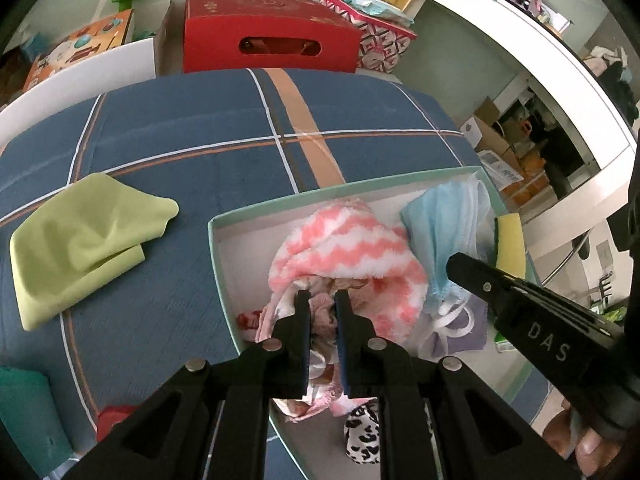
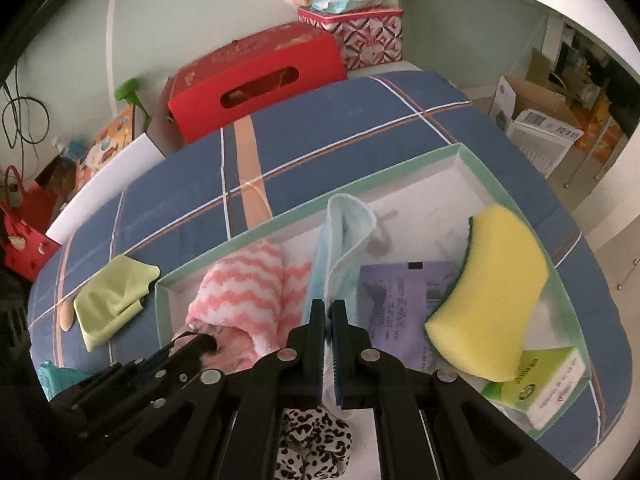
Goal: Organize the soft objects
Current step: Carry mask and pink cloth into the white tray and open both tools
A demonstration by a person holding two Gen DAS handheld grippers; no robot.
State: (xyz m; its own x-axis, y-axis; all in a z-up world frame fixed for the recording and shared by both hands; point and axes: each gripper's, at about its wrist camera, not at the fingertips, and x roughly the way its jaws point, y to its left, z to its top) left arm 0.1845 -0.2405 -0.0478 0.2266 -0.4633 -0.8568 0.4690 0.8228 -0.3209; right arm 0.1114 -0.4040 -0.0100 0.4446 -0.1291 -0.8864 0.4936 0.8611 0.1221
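A shallow box with a mint-green rim [image 1: 320, 193] [image 2: 160, 304] lies on the blue plaid bed cover. My left gripper [image 1: 322, 300] is shut on a pink printed cloth [image 1: 320, 320] under a fluffy pink-and-white zigzag towel [image 1: 352, 240] [image 2: 240, 292] at the box's left end. My right gripper [image 2: 328, 308] [image 1: 456, 264] is shut on a light-blue face mask [image 2: 344, 232] [image 1: 440, 220], which stands up from the box's middle. A lime-green cloth [image 1: 80, 240] [image 2: 112, 300] lies crumpled on the cover left of the box.
Also in the box are a yellow sponge [image 2: 492, 292], a purple packet [image 2: 400, 304], a green tissue pack [image 2: 540, 388] and a leopard-print scrunchie [image 1: 362, 436]. A red carton [image 1: 272, 36] stands behind the bed. A white desk edge [image 1: 560, 80] runs along the right.
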